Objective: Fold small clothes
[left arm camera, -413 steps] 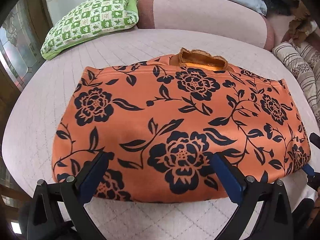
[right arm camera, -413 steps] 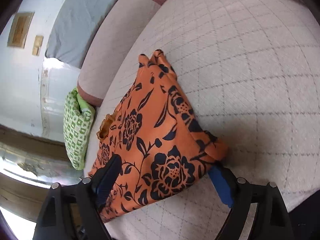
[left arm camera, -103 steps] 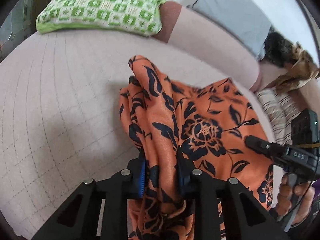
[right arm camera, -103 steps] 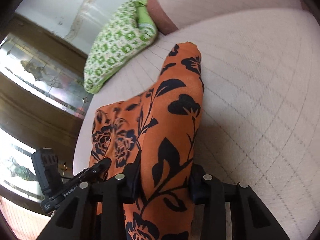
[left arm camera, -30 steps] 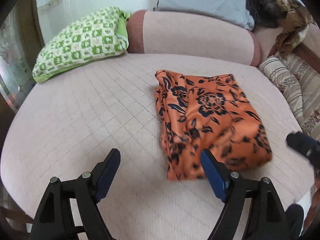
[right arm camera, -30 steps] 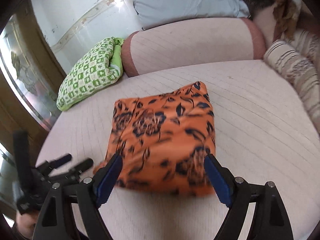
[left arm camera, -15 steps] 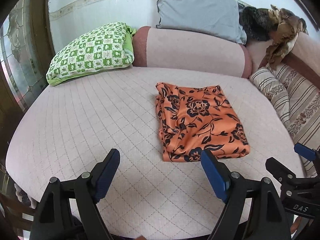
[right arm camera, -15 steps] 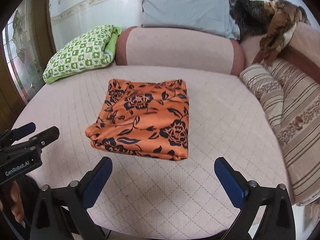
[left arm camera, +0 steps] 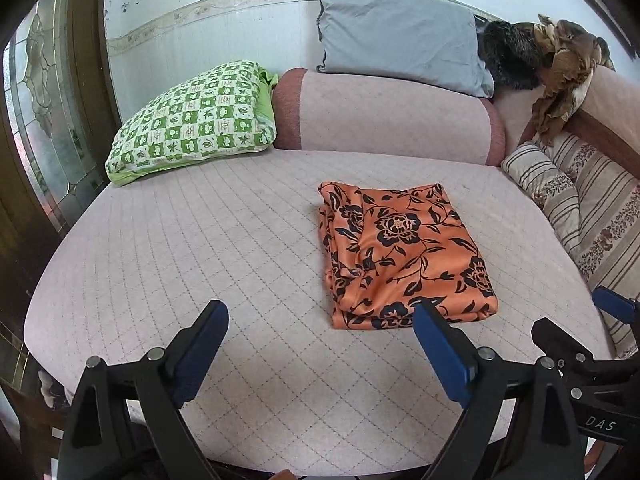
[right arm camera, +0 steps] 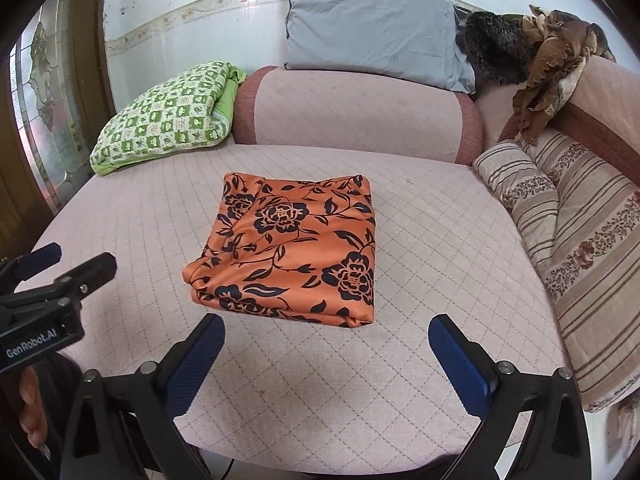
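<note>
An orange garment with black flowers point(left arm camera: 400, 252) lies folded into a flat rectangle on the pink quilted cushion point(left arm camera: 200, 248); it also shows in the right wrist view point(right arm camera: 296, 248). My left gripper point(left arm camera: 320, 324) is open and empty, held above the cushion's near edge, short of the garment. My right gripper point(right arm camera: 326, 336) is open and empty, also back from the garment's near edge. The right gripper shows at the right of the left wrist view point(left arm camera: 592, 312). The left gripper shows at the left of the right wrist view point(right arm camera: 60, 264).
A green checked pillow point(left arm camera: 192, 120) lies at the back left. A pink bolster point(left arm camera: 392, 112) and grey pillow point(left arm camera: 400, 32) stand behind. Striped cushions point(right arm camera: 580, 232) line the right side. A glass door point(left arm camera: 48, 120) is at the left.
Both grippers have pulled back and up from the folded garment, which now looks smaller and lies still. Earlier both were shut on the cloth; now both are open and empty.
</note>
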`<state>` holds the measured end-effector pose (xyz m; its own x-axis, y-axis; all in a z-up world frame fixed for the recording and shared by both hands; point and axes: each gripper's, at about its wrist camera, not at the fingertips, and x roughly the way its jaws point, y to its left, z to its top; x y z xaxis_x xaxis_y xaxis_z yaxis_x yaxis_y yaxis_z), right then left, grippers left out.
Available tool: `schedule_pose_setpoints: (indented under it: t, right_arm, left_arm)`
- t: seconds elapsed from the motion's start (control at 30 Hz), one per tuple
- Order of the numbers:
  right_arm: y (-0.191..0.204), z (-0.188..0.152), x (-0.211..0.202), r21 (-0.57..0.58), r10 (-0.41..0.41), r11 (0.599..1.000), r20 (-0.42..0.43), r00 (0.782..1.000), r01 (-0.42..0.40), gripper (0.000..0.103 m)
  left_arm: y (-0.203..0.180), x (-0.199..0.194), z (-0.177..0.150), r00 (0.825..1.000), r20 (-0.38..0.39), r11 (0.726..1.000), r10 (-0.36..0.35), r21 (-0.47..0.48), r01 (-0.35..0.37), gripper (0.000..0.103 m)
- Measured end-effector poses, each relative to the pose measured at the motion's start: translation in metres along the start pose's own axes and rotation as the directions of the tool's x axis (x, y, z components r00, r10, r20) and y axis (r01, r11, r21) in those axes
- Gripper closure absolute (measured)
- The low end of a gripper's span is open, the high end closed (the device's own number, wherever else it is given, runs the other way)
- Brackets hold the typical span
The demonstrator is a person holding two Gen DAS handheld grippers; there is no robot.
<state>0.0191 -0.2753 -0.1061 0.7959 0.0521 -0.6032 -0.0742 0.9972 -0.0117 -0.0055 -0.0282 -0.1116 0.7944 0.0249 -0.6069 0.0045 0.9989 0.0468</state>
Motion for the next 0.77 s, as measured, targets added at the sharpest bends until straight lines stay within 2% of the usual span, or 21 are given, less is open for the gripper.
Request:
schedule_pose_setpoints:
  t: [0.2, 0.33, 0.53, 0.77]
  right_arm:
    - [0.000, 0.003, 0.001, -0.005, 0.000, 1.000, 0.010, 1.000, 0.000, 0.000]
    - [0.002, 0.006, 0.003, -0.011, -0.002, 1.000, 0.010, 1.000, 0.002, 0.000]
    - [0.005, 0.011, 0.007, -0.023, -0.002, 1.000, 0.016, 1.000, 0.003, 0.000]
    - [0.005, 0.016, 0.016, -0.011, 0.012, 1.000, 0.011, 1.000, -0.012, 0.000]
  left_arm:
    - [-0.002, 0.001, 0.000, 0.999, 0.019, 0.999, 0.026, 0.018, -0.027, 0.009]
    - [-0.002, 0.007, 0.002, 1.000, 0.006, 1.000, 0.004, 0.007, -0.004, 0.009]
    - [-0.006, 0.021, 0.002, 1.000, -0.024, 0.999, 0.013, 0.030, -0.012, 0.009]
    - [-0.010, 0.024, 0.009, 1.000, 0.001, 0.999, 0.005, 0.050, -0.005, 0.007]
